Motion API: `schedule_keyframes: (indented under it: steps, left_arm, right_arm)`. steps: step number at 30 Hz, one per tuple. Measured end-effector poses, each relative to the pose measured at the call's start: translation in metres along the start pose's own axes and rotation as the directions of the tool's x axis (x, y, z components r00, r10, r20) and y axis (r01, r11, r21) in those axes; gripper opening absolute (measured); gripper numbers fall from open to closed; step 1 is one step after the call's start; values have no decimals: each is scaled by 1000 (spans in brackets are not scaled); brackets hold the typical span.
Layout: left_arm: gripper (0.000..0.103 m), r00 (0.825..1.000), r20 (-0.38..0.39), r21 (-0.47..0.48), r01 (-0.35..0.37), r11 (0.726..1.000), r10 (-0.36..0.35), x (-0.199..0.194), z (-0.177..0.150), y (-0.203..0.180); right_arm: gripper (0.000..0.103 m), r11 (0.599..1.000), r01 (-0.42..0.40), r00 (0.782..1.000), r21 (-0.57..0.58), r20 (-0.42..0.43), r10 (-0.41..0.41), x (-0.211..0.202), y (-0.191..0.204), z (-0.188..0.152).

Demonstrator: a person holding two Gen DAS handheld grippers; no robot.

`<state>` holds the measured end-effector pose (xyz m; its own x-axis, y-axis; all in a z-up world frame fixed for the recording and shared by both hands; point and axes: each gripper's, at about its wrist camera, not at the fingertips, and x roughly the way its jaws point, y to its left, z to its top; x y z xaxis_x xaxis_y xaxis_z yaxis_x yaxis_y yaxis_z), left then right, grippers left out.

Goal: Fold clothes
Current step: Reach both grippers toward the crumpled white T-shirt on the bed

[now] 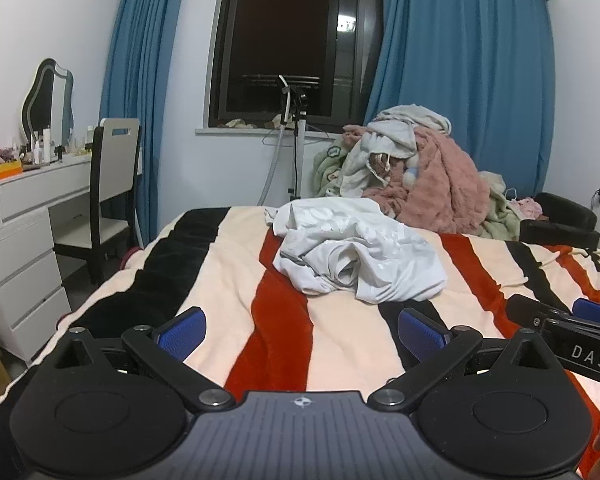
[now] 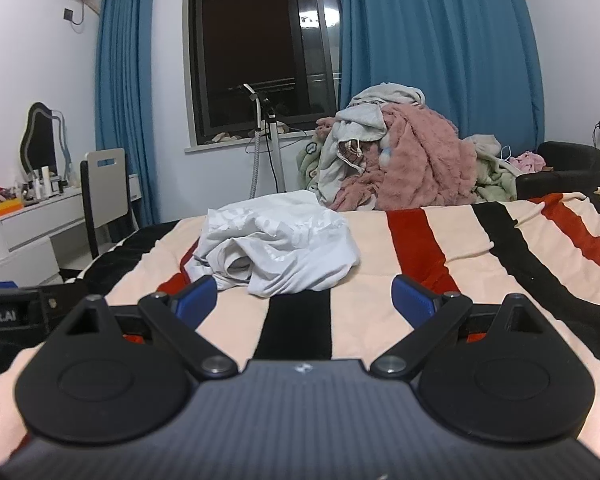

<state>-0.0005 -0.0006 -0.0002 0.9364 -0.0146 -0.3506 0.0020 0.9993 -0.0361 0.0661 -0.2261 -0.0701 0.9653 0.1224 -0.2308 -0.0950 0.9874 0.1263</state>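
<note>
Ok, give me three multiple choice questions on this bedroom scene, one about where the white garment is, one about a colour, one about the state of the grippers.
1. Where does the white garment lie?
A. on the striped blanket
B. on the chair
C. on the floor

2. What colour are the curtains?
A. green
B. blue
C. grey

3. How do the left gripper and right gripper stand?
A. both shut on cloth
B. one shut
C. both open, holding nothing

Answers: 1 A, it sits crumpled on the stripes. 2 B, blue drapes flank the window. 3 C, the fingers are spread with only blanket between them.

white garment (image 1: pixel 358 256) — crumpled heap, lying on striped blanket (image 1: pixel 228 280)
</note>
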Motion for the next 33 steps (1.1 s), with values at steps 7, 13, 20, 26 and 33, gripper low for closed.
schedule_keyframes:
  steps: [7,13,20,26,33]
  left_arm:
    - [103,1000,-24,-17,11,1000,-11,-2,-2,-3]
    - [103,999,-41,-24,17,1000,-18,5,-4,1]
    - [103,999,-53,0,-4,1000,4,14,-8,-2]
    - [103,999,-41,15,-7,1000,8,15,-11,-4]
    - [103,999,-50,10,0,1000,0,21,-15,-7]
  right_arm:
    - [95,1000,10,1000,-23,-14,-10,0,0,3]
    - [95,1000,21,999,-12,-26,-21,0,1,3]
    - [95,999,32,999,-3,-6,-33,1,-2,6]
    - [95,998,27,999,48,28,-28,-1,-8,14]
    - [95,999,1,997,34,78,-3,15,-7,60]
